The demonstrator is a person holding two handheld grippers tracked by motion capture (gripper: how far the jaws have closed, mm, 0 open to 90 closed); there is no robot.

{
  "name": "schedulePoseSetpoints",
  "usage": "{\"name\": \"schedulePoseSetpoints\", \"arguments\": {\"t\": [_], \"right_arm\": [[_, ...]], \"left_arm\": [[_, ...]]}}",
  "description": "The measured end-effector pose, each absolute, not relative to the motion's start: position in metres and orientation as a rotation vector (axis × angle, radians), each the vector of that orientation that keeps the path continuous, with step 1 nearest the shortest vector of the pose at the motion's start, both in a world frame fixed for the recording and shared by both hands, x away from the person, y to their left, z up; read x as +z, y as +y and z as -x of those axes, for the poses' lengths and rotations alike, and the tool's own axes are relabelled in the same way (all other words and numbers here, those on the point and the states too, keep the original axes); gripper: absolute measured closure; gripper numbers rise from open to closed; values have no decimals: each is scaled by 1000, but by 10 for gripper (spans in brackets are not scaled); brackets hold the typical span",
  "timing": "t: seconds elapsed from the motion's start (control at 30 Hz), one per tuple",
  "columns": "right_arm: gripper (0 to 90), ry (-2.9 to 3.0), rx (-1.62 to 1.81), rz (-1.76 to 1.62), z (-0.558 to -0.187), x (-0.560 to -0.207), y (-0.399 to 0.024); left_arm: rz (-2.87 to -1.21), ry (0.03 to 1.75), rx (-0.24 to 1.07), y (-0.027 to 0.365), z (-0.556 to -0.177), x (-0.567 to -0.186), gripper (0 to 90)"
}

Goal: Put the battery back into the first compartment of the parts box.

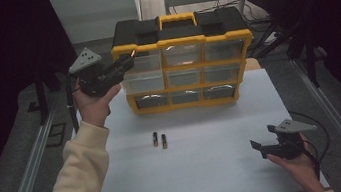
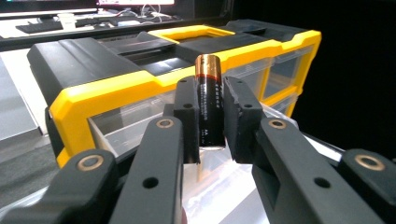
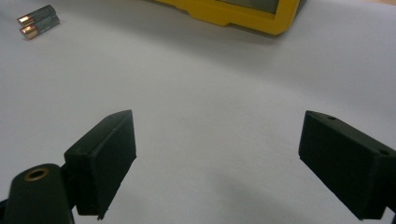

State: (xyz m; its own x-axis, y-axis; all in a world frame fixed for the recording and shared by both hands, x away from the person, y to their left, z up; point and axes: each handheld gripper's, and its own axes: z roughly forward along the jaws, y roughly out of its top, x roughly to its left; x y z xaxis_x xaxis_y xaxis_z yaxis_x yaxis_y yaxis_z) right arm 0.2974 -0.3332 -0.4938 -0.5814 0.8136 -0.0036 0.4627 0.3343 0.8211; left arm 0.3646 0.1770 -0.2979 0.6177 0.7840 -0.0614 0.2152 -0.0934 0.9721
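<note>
My left gripper (image 2: 209, 116) is shut on a black battery (image 2: 208, 105) with a copper top, held upright between the pads. In the high view the left gripper (image 1: 126, 62) is raised at the top-left drawer (image 1: 146, 62) of the yellow-and-black drawer organizer (image 1: 184, 61), with the battery (image 1: 128, 57) at its tip. That drawer and the one below it (image 1: 144, 82) are pulled out. Two more batteries (image 1: 159, 139) lie side by side on the white table (image 1: 208, 161), also visible as batteries (image 3: 38, 21) in the right gripper view. My right gripper (image 1: 259, 147) rests open near the table's front right, nothing between its jaws (image 3: 217, 163).
The organizer (image 2: 154, 70) has a yellow handle on top and several clear drawers in three rows. Metal rails run along both sides of the table. Dark curtains close in left and right; a shelf frame stands behind.
</note>
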Motion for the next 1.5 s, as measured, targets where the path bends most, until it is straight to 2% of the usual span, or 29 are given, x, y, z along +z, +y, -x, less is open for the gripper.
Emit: {"name": "schedulePoseSetpoints", "arguments": {"t": [0.5,0.53,0.6,0.67,0.8,1.03,1.37,1.5], "right_arm": [[115,2193,1142,-1123,-298,-494,-333],[115,2192,1142,-1122,-298,-494,-333],[115,2192,1142,-1120,-298,-494,-333],[115,2192,1141,-1120,-298,-494,-334],[115,2190,1141,-1123,-298,-494,-334],[115,2191,1138,-1120,-297,-494,-333],[115,2191,1138,-1120,-298,-494,-333],[115,2189,1136,-1121,-297,-494,-333]], "left_arm": [[-1636,884,605,175,-382,-305,759],[-1631,879,594,174,-383,-306,715],[-1603,890,591,173,-383,-306,509],[-1600,879,610,173,-380,-304,367],[-1612,836,599,175,-373,-302,275],[-1641,801,599,178,-359,-305,251],[-1691,725,526,182,-338,-319,248],[-1659,703,537,184,-326,-326,259]]}}
